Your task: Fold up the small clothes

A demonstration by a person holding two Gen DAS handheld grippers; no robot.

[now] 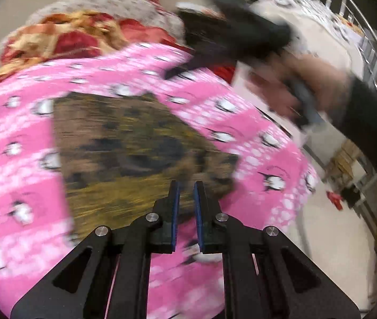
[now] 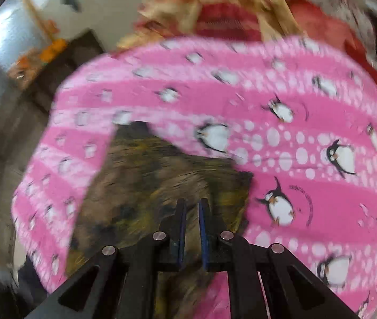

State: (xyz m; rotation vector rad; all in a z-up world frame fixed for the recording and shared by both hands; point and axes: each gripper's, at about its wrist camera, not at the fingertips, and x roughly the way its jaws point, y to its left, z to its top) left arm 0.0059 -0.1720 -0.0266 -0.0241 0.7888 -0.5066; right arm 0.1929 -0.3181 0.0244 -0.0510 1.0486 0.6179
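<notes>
Both views are pretty smeared, so only the big stuff reads. There's a pink penguin-print cloth (image 1: 254,133) spread over the tabletop (image 1: 124,5), and a small brown-and-mustard patterned garment (image 1: 124,143) lies flat on top of it, roughly in the middle. At the far end sits a bunched pile of red and gold fabric (image 1: 63,34), touching the far edge of the pink cloth.

The left tongs (image 1: 186,190) hover over the near right corner of the brown garment, with a narrow gap between the blue pads and nothing visibly pinched in there.

The right tongs (image 2: 192,207) are over the near edge of the same garment (image 2: 145,186), also parted just a little, and no fabric shows between the pads. In the left view the right hand (image 1: 294,85) holding them is a blur at the far right.
</notes>
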